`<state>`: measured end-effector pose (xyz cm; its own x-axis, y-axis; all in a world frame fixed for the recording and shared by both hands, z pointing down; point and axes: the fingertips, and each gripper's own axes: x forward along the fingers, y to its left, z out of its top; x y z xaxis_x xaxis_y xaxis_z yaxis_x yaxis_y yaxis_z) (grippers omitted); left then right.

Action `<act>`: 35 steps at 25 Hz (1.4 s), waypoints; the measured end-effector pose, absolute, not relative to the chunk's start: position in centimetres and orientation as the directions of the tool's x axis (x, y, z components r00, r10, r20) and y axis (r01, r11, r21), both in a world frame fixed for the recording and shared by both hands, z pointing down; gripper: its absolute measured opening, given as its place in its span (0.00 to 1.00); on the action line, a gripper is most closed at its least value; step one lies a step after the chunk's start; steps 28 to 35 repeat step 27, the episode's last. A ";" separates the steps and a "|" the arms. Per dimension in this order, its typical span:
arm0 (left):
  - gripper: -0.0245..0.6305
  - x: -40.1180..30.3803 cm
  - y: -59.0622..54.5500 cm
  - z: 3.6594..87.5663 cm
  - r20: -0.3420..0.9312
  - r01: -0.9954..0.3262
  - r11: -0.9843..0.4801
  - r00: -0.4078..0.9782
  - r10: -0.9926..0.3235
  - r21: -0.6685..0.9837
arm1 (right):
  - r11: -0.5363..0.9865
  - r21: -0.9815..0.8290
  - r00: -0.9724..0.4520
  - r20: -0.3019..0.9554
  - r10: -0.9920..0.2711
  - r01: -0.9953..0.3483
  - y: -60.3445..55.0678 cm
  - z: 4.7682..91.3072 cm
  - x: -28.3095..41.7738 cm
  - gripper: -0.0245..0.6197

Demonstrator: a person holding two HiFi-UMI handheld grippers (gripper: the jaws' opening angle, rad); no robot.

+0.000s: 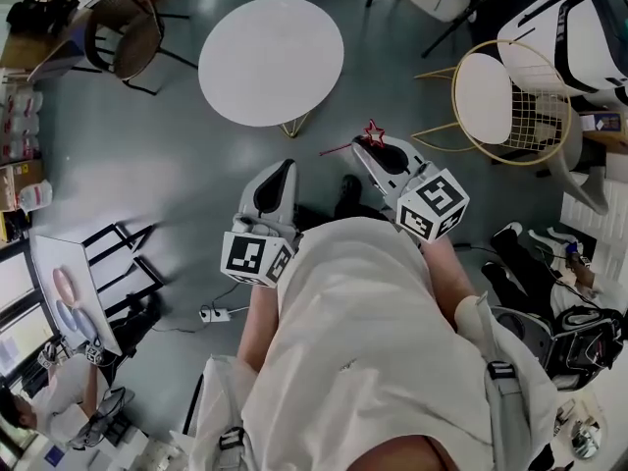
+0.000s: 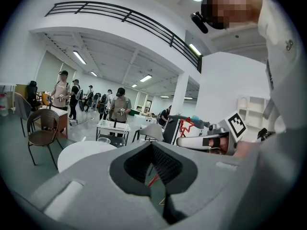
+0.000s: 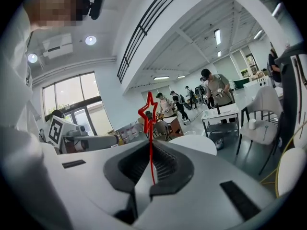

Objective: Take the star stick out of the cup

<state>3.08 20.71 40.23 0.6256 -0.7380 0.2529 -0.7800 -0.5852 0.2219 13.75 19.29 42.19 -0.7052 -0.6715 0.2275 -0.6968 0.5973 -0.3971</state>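
**A:** What is the right hand-held gripper point(image 3: 149, 152) doing?

**B:** It is gripping the thin red star stick point(image 3: 150, 133). Its jaws are pressing together on the shaft, and the outlined star is standing clear above them.

**A:** And the left hand-held gripper point(image 2: 153, 150)?

**B:** It is carrying nothing. Its jaws are meeting at the tips with nothing between them. It is hanging beside the right one, a little apart from it, just in front of the person's pale shirt point(image 1: 373, 341).

**A:** Where is the star stick showing in the head view?

**B:** It is lying crosswise at the tip of the right hand-held gripper. The star is sitting just beyond the tip and the tail is pointing toward the left. All of it is hanging in the air above the grey floor point(image 1: 177, 145).

**A:** What is standing past the two grippers?

**B:** The round white table point(image 1: 271, 59) is standing near them, a little farther out. A gold wire-frame chair with a white seat point(image 1: 510, 101) is standing to its right. A brown wicker chair with black legs point(image 1: 137, 37) is standing to its left.

**A:** And farther off?

**B:** In the left gripper view, several people point(image 2: 119, 104) are standing around small white tables at the far end of the hall.
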 end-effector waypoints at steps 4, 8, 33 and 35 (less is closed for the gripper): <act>0.05 2.5 20.6 40.1 0.248 -0.788 -0.574 0.615 -0.748 0.224 | 0.617 -0.373 -0.715 0.244 -0.656 -0.693 19.1 42.2 13.1 0.07; 0.05 1.3 20.5 40.4 0.250 -0.793 -0.565 0.609 -0.753 0.228 | 0.613 -0.375 -0.711 0.237 -0.662 -0.695 18.7 41.9 12.3 0.07; 0.05 0.7 19.6 40.4 0.249 -0.793 -0.562 0.608 -0.754 0.234 | 0.606 -0.365 -0.701 0.239 -0.673 -0.706 17.1 41.2 12.3 0.07; 0.05 0.7 19.6 40.4 0.249 -0.793 -0.562 0.608 -0.754 0.234 | 0.606 -0.365 -0.701 0.239 -0.673 -0.706 17.1 41.2 12.3 0.07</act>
